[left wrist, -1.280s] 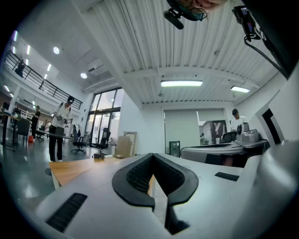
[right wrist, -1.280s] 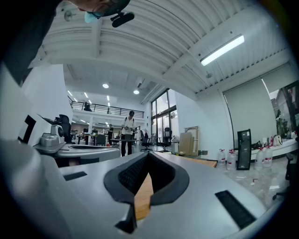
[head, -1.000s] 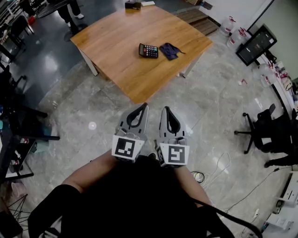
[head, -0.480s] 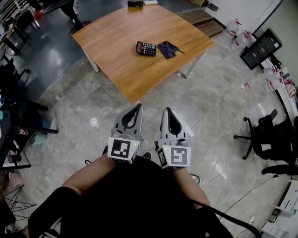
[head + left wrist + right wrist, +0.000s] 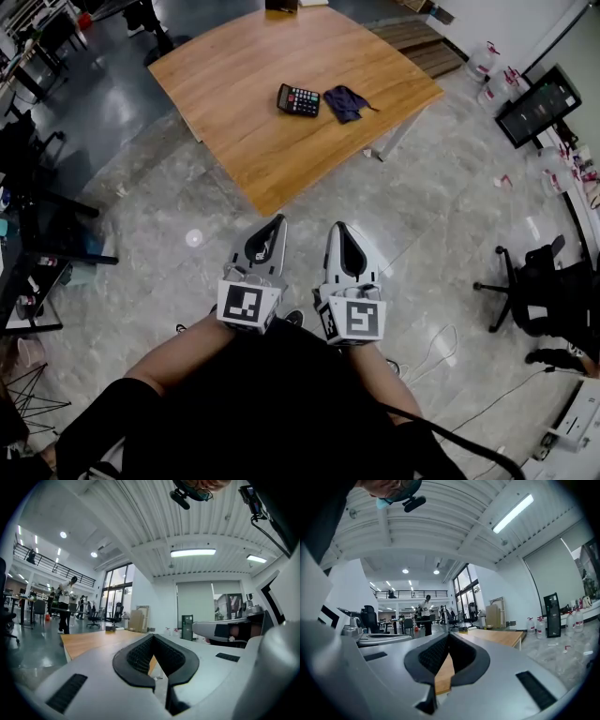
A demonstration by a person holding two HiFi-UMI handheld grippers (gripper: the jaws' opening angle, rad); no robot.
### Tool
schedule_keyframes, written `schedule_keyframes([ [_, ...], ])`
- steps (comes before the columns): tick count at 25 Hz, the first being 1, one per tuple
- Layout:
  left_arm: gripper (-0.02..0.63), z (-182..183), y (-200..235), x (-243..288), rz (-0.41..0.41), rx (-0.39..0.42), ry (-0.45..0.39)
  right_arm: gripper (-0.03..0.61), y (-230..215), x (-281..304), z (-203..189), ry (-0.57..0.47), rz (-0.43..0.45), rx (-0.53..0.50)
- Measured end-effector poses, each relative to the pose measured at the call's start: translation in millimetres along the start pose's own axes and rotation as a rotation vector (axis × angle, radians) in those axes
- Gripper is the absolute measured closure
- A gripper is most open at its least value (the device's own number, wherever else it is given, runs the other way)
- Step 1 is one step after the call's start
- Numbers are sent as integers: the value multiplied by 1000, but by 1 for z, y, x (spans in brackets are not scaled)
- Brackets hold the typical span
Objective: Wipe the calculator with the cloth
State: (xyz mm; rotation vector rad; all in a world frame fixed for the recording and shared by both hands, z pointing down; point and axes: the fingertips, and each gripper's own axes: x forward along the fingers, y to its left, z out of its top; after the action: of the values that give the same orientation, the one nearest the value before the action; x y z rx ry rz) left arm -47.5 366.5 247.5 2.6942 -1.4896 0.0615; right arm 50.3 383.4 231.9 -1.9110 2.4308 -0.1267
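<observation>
A black calculator (image 5: pixel 298 100) with coloured keys lies on the wooden table (image 5: pixel 244 122), and a dark blue cloth (image 5: pixel 345 102) lies crumpled just to its right. Both grippers are held side by side over the floor, well short of the table's near corner. My left gripper (image 5: pixel 278 220) is shut with nothing in it, and so is my right gripper (image 5: pixel 337 228). In the left gripper view the left gripper (image 5: pixel 153 637) has its tips together in front of the table's edge. The right gripper view shows the right gripper (image 5: pixel 448 644) shut too, with the tabletop (image 5: pixel 497 637) beyond it.
Grey tiled floor (image 5: pixel 169 225) lies between me and the table. An office chair (image 5: pixel 539 291) stands at the right, a monitor (image 5: pixel 540 103) and spray bottles (image 5: pixel 483 61) at the far right. Desks and chairs (image 5: pixel 28 244) line the left side. A cable (image 5: pixel 441 347) lies on the floor.
The table, calculator and cloth have shifted slightly in the head view as I moved. Both grippers have sunk a little in the picture and stay shut.
</observation>
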Motion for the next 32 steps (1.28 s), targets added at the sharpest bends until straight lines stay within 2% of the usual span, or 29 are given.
schedule_keyframes([
  [8,607,-15,66,77,7,-31,23,563,-14,91,-18,30,-10,-8],
  [15,607,-17,140,180,-53,-49,47,563,-34,209,-26,70,-60,-19],
  [19,607,-14,171,222,-94,-77,57,563,-41,261,-27,89,-99,-14],
  [26,607,-22,204,273,-128,-103,89,563,-55,321,-33,114,-136,-17],
  [32,606,-50,213,316,-130,-95,154,563,-83,362,-61,162,-118,-12],
])
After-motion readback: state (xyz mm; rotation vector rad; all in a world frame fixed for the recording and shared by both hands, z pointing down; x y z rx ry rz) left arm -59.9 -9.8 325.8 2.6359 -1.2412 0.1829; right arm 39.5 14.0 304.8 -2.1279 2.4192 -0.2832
